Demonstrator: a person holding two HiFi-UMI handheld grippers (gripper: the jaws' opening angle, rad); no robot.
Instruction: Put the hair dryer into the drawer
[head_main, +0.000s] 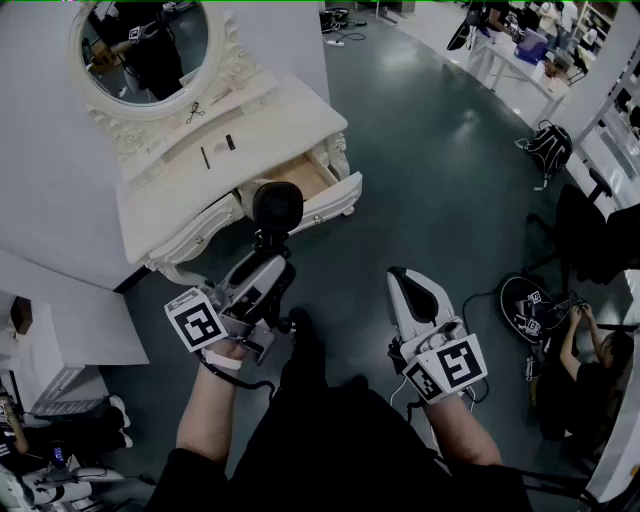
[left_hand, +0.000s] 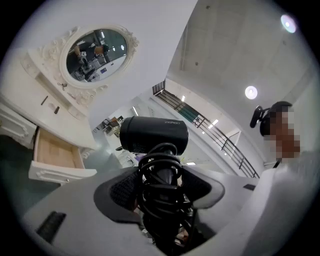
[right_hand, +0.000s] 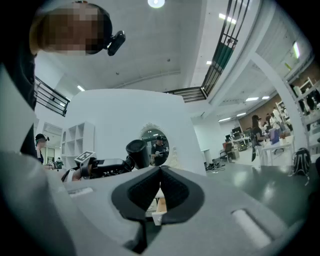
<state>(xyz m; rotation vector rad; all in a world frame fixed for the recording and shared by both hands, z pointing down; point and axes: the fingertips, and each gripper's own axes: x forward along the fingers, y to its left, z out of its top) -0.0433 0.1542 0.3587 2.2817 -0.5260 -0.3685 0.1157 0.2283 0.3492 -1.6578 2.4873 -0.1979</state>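
The left claw (left_hand: 160, 186) grips the hair dryer (head_main: 277, 207), the right claw (right_hand: 160, 189) is closed and empty, and the open drawer (head_main: 297, 178) at twelve o'clock is still unfilled.

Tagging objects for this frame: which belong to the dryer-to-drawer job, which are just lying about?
Job: hair dryer; left gripper, shut on it; open drawer.
Lying about: small dark items on vanity top; mirror; backpack on floor.

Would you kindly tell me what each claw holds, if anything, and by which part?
The left claw grips the black hair dryer by its cord-wrapped handle; the right claw is shut and empty.
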